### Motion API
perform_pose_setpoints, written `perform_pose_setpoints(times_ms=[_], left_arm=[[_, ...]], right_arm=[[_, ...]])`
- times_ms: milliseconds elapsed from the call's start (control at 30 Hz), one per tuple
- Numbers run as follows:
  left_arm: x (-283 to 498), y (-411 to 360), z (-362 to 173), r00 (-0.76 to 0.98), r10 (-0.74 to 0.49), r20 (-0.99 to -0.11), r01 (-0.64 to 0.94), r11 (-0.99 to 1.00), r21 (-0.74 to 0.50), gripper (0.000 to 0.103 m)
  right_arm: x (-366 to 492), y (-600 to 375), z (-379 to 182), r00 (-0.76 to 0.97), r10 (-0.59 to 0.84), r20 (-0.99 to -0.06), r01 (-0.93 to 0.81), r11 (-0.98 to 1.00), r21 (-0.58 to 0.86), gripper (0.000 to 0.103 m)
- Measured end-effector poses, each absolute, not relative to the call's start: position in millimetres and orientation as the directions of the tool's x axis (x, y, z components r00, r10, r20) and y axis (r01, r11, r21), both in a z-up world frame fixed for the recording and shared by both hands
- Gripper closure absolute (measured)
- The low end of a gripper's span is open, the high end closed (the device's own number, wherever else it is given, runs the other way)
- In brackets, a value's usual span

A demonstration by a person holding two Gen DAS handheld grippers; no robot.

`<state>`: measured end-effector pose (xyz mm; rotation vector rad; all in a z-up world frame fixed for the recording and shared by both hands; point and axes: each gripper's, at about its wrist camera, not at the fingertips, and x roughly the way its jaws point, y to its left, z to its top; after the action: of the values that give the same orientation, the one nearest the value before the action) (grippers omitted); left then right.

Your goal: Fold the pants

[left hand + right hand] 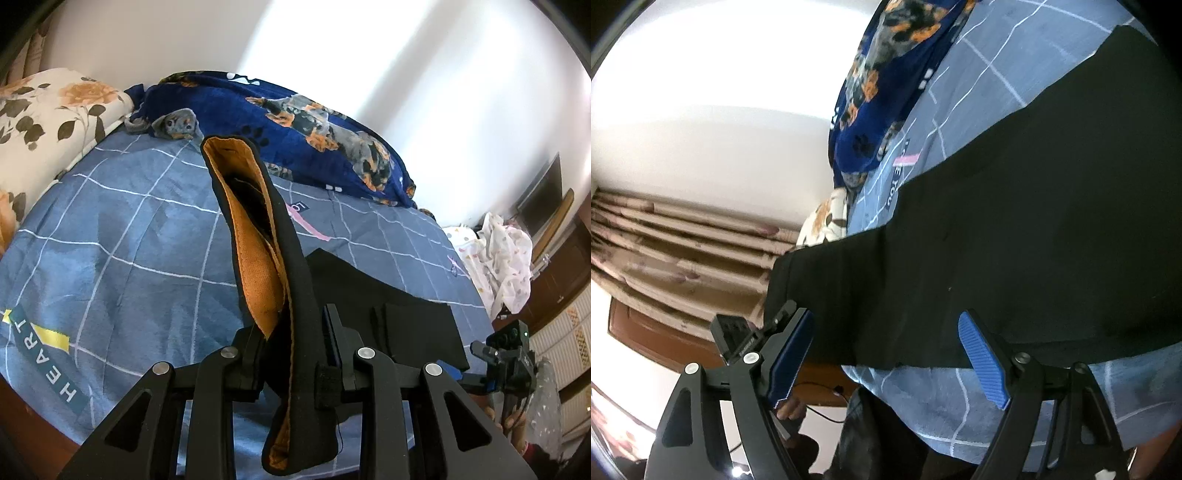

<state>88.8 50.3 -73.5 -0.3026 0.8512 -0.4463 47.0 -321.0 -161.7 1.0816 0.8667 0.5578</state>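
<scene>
Black pants with an orange-lined waistband lie across the blue checked bedspread. My left gripper is shut on the waistband, which stands up between its jaws; the rest of the pants stretches flat toward the right. In the right wrist view the black pant legs run across the bed in front of my right gripper. It is open, its blue pads wide apart with the fabric edge just ahead and nothing pressed between them. The right gripper also shows at the lower right of the left wrist view.
A dark blue dog-print blanket is bunched along the white wall at the back. A floral pillow sits at the left, white spotted cloth at the bed's right end. Curtains hang beyond the bed's edge.
</scene>
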Motion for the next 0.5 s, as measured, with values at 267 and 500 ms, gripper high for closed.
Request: perform_pose_setpoints(times_ms=[267,500], left_arm=[[86,46,-59,0.597,-0.515,-0.615,0.265,0.850,-0.455,0.075],[84,24,-40,0.594,-0.542,-0.594,0.316,0.837,-0.447,0.075]], right_arm=[[45,-339,-163,0.600,0.737,-0.311,0.048,0.354,0.934,0.023],[41,-350,-165,0.625,0.725,-0.291,0.071,0.319,0.945,0.023]])
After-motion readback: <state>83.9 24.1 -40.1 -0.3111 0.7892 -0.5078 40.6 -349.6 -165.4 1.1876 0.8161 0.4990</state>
